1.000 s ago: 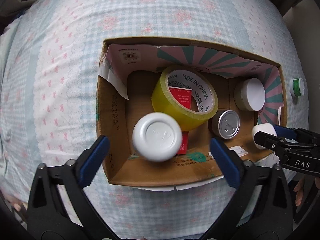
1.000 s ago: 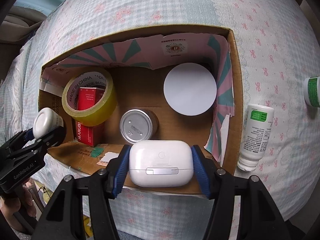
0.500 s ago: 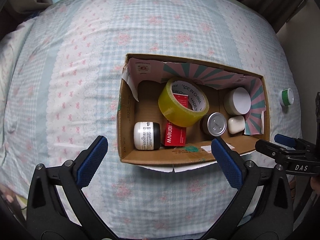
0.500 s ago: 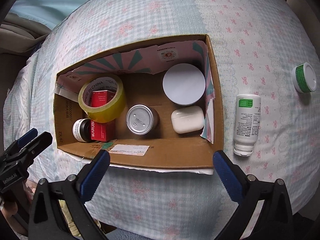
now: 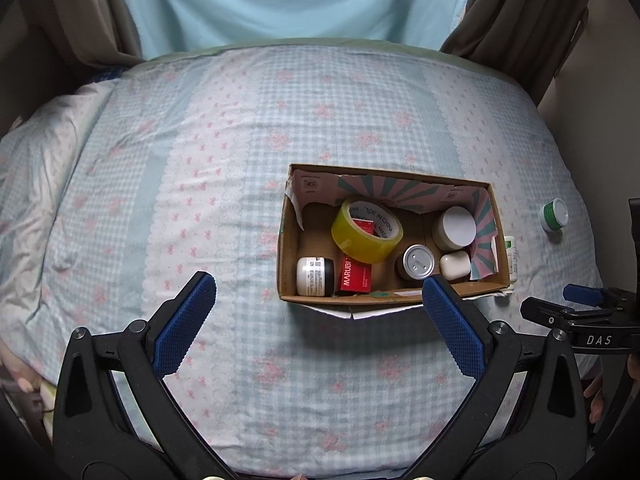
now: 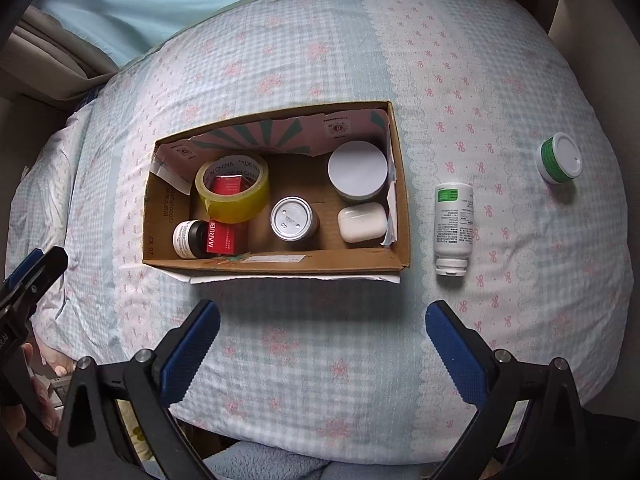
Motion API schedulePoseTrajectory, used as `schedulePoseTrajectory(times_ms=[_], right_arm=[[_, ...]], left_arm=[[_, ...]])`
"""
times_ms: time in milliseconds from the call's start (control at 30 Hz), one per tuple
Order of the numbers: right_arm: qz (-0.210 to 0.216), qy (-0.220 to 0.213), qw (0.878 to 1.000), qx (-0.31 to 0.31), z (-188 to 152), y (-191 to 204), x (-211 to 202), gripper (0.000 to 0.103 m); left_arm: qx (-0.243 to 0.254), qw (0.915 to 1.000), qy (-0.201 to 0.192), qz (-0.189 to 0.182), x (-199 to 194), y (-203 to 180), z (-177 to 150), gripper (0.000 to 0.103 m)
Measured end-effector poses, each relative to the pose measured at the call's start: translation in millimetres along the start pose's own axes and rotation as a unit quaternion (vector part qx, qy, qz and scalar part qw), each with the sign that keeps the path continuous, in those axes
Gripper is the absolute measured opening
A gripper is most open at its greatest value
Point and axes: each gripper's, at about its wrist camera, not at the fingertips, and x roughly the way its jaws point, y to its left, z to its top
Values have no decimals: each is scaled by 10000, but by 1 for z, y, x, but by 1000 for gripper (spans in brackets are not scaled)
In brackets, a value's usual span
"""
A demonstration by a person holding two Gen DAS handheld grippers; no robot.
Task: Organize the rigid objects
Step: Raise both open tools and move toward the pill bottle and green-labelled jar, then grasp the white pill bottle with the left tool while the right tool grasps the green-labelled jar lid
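Box (image 6: 280, 258) w/ tape (image 6: 236, 200), jars, case (image 6: 362, 222)

A bed (image 5: 280, 128) fills most of both views, covered by a pale blue checked quilt (image 6: 460, 92) with pink bows and flower prints in lengthwise bands. Behind the bed hangs a light blue curtain (image 5: 280, 0), with brown drapes (image 5: 516, 20) at either side of it. A plain beige wall (image 5: 592, 92) shows at the right of the left wrist view. The light is soft and even, a little dim toward the edges. A rumpled whitish fold of bedding (image 5: 36, 160) lies at the bed's left side.
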Motion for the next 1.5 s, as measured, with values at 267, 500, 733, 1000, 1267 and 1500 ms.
schedulePoseTrajectory(times_ms=[267, 500, 733, 1000, 1267, 1500], right_arm=[[-194, -312, 9987, 353, -36, -44, -47, 102], [-571, -611, 9958, 362, -46, -103, -79, 102], [-617, -832, 9946, -82, -25, -169, -87, 102], [-334, -1146, 9904, -698, 14, -239, -76, 102], [-277, -1371, 9859, -921, 47, -289, -39, 102], [-310, -1365, 9860, -901, 65, -318, 13, 102]], left_arm=[[-37, 9999, -23, -156, -24, -30, -31, 103], [109, 9996, -255, 19, -42, -83, -52, 103], [-37, 9991, -417, 75, -47, -166, -60, 103], [-76, 9988, -328, 349, -7, -282, -51, 103], [297, 9989, 204, 292, 73, -358, -37, 103], [350, 9968, 637, 337, 156, -371, -38, 102]])
